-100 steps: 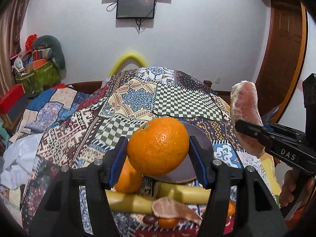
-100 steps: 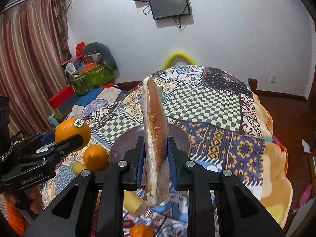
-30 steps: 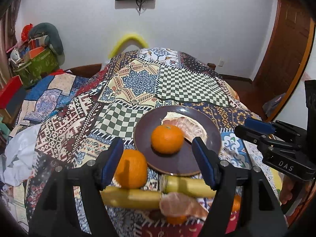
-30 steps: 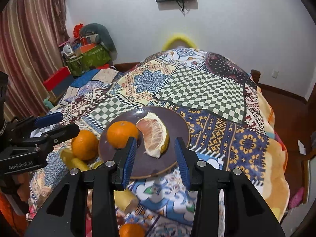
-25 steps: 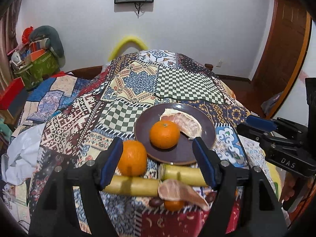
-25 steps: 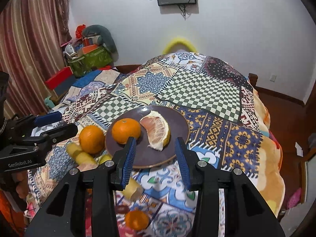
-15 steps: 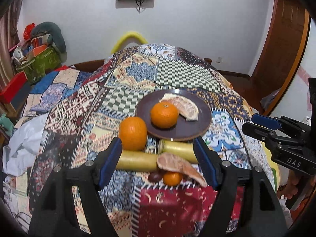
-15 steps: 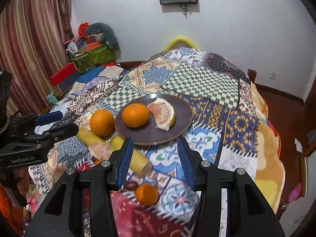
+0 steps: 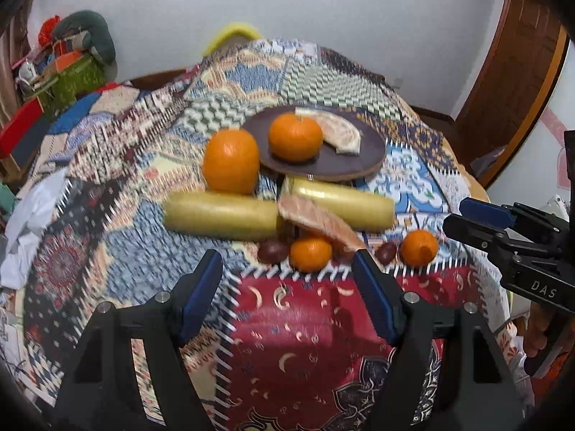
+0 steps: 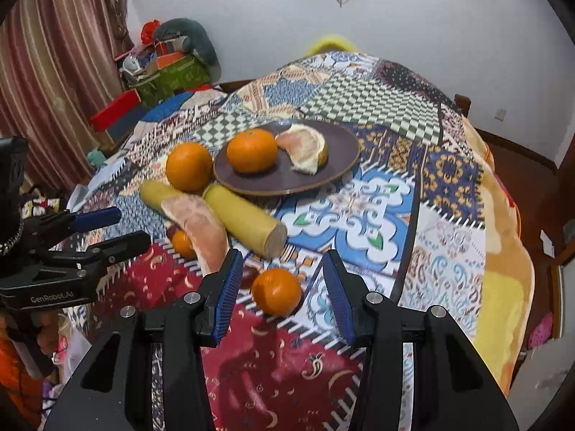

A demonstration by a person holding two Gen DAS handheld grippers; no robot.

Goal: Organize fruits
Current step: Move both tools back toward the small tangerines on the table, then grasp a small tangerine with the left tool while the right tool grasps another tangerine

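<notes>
A dark brown plate [image 9: 363,158] [image 10: 337,143] on the patchwork cloth holds an orange [image 9: 295,137] [image 10: 252,150] and a pomelo wedge [image 9: 341,131] [image 10: 305,147]. A bigger orange [image 9: 230,161] sits left of the plate. Nearer lie two yellow stalk pieces [image 9: 219,215], a second pomelo wedge [image 9: 320,221] [image 10: 197,222] and two small tangerines [image 9: 311,253] [image 9: 418,247]. My left gripper [image 9: 287,267] is open and empty, just short of the first tangerine. My right gripper [image 10: 281,265] is open, with the other tangerine [image 10: 276,291] lying between its fingers, pads off it.
Two dark nut-like fruits [image 9: 272,251] [image 9: 386,251] lie by the tangerines. The cloth drops off at the right edge [image 10: 503,251]. Boxes and bags [image 10: 165,68] are piled at the far left by a curtain. A wooden door [image 9: 514,82] stands at the right.
The orange and pomelo wedge I held earlier now lie on the plate. Both grippers have drawn back from the plate and sunk toward the near fruits. The right jaws stand slightly wider.
</notes>
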